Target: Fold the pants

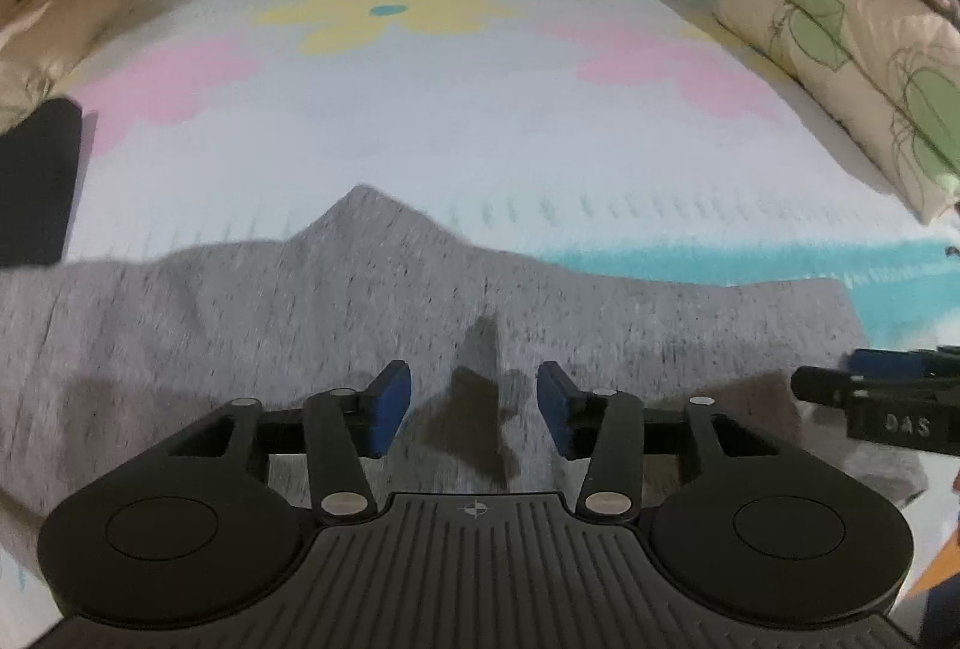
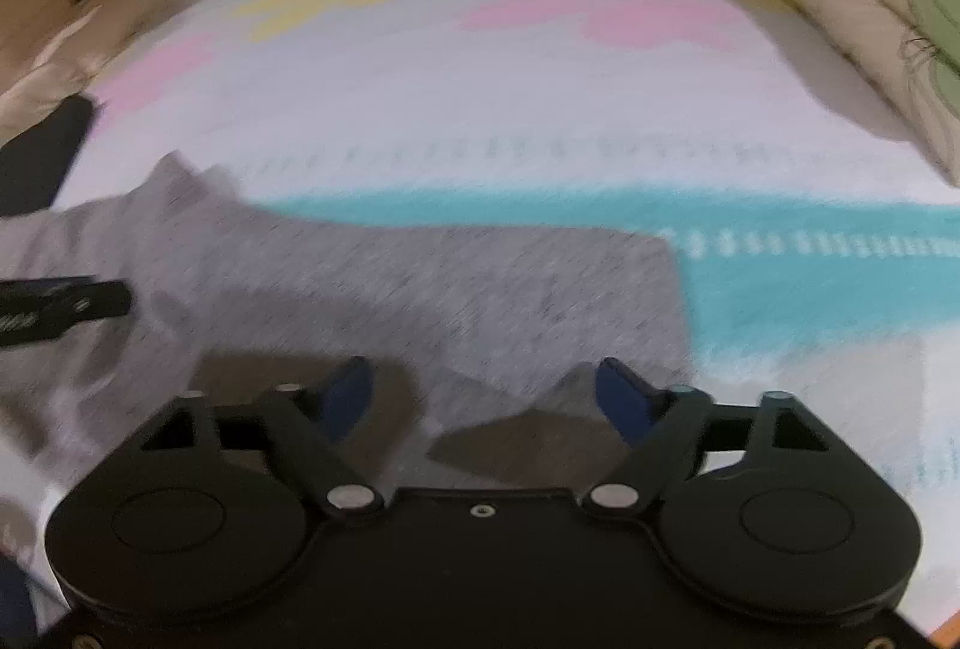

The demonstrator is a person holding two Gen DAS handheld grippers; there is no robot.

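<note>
Left claw [image 1: 474,409] tilted steeply down over grey knit pants [image 1: 360,301], blue pads apart, nothing between them. Right claw [image 2: 480,397] same downward tilt, jaws spread wider, empty, over pants' right end. Pants lie flattened across near part of bed with white flower-print sheet [image 1: 432,109]; peak of fabric points toward far edge. Both views motion-blurred. Cream leaf-print pillows [image 1: 840,49] at far right corner; black object [image 1: 36,181] at left edge, cut off.

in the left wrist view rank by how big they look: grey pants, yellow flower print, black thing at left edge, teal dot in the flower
1. grey pants, nearest the camera, so enlarged
2. yellow flower print
3. black thing, cut off by the frame, so its rank against the flower is unsure
4. teal dot
</note>
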